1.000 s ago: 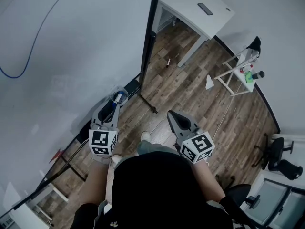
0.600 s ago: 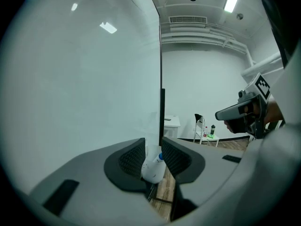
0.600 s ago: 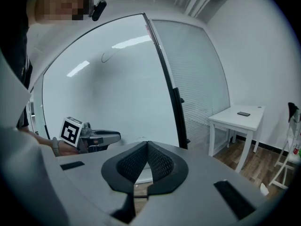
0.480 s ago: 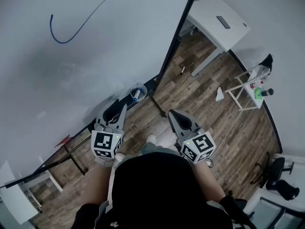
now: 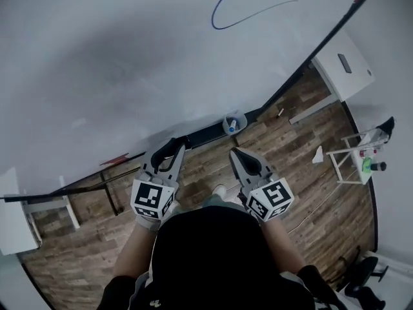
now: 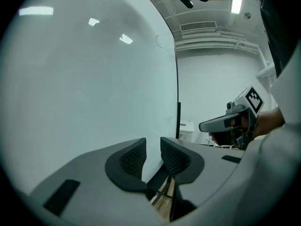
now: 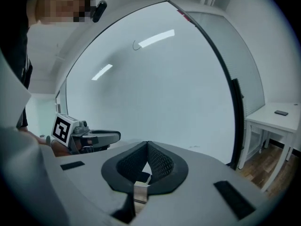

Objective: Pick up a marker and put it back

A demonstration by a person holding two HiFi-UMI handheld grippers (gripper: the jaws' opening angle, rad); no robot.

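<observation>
A white marker with a blue cap (image 5: pixel 231 128) stands in a clear cup (image 5: pixel 236 119) on the black ledge (image 5: pixel 203 135) under the whiteboard (image 5: pixel 129 57). My left gripper (image 5: pixel 173 146) hangs to the left of the cup, apart from it. Its jaws are closing, a gap still shows between the pads (image 6: pixel 133 157), and nothing is in it. My right gripper (image 5: pixel 236 152) is just below the cup, shut and empty, with its fingertips (image 7: pixel 160 161) meeting. Each gripper shows in the other's view: the right gripper (image 6: pixel 207 125) and the left gripper (image 7: pixel 115 135).
A blue curved line (image 5: pixel 222 19) is drawn high on the board. A red object (image 5: pixel 116 161) lies on the ledge to the left. A white table (image 5: pixel 348 70) and a small white rack (image 5: pixel 358 160) stand to the right on the wooden floor (image 5: pixel 303 192).
My left gripper has drawn back from the cup and now sits to its left; the marker stays in the cup. The head view has swung toward the board. The right gripper has kept its place.
</observation>
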